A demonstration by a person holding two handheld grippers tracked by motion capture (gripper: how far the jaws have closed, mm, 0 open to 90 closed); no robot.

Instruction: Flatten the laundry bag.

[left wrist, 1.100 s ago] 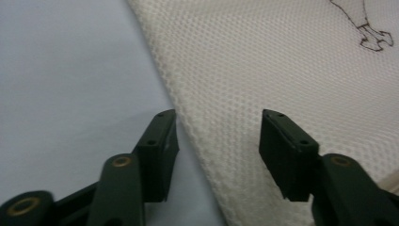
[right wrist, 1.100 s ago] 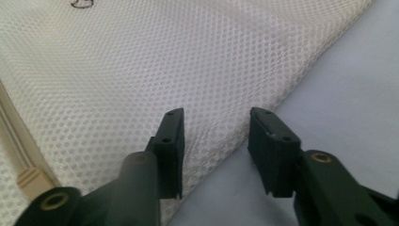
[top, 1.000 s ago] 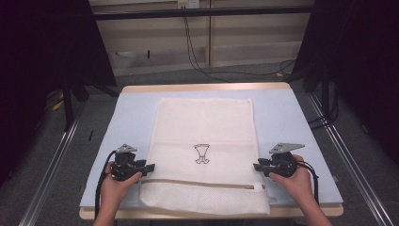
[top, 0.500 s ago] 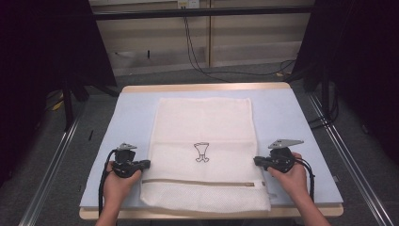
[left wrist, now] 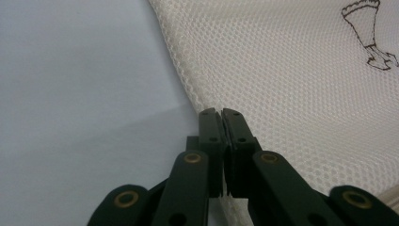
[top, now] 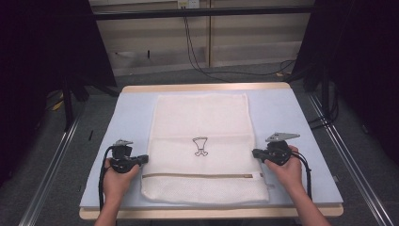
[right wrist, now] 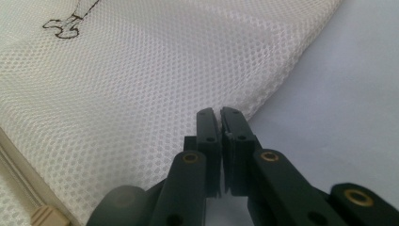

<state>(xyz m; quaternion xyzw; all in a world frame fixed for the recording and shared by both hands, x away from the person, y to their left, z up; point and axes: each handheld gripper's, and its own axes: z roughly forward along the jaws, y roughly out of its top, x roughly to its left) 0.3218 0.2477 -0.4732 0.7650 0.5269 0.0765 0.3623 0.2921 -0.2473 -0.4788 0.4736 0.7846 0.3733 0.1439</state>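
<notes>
Pinching both side edges of a white mesh laundry bag (top: 201,150) lying flat on the pale blue table (top: 131,113).

Lying lengthwise down the middle of the table, the bag is showing its zipper (top: 202,176) near the person's end and a small dark printed figure (top: 200,146) at its centre. The left gripper (top: 141,159) is sitting at the bag's left edge, its jaws having just been closing and now pressed together on the mesh rim (left wrist: 197,101). The right gripper (top: 256,153) is sitting opposite at the right edge, jaws likewise just closed, nipping the mesh border (right wrist: 254,110).
</notes>
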